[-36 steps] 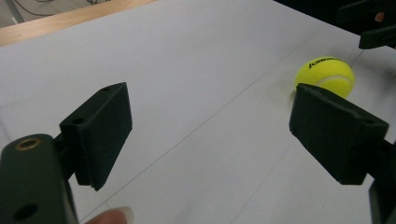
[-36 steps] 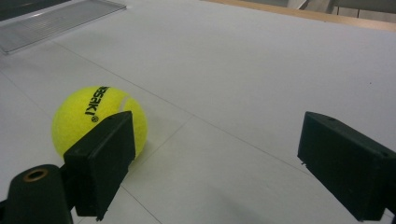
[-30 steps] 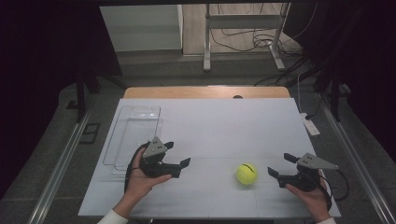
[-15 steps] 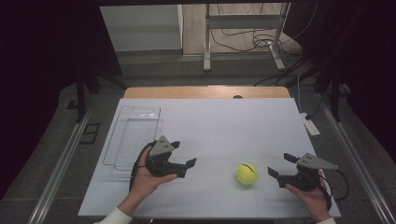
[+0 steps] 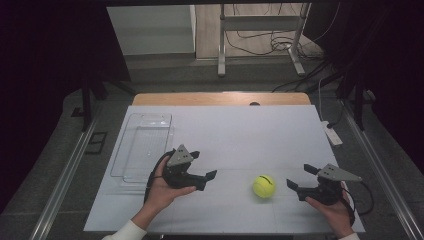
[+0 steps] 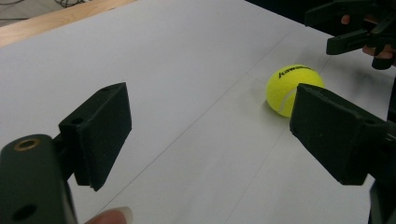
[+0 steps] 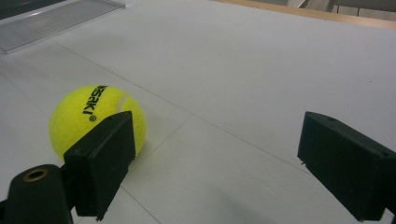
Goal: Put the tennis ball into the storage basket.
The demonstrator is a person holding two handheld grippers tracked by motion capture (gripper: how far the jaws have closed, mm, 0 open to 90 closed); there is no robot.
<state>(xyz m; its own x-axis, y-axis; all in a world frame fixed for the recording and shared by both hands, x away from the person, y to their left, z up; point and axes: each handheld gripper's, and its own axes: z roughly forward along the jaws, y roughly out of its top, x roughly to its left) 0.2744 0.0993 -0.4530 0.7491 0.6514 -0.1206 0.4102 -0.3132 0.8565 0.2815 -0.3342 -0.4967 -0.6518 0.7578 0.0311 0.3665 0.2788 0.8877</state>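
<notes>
In the left gripper view, a black jaw cuts off part of the fuzzy yellow tennis ball point(image 6: 290, 87) with black lettering. The ball lies on the white table point(image 5: 240, 135), between the left gripper point(image 5: 212, 176) and right gripper point(image 5: 299, 178), touching neither. Both grippers' jaws are spread, holding nothing.
</notes>
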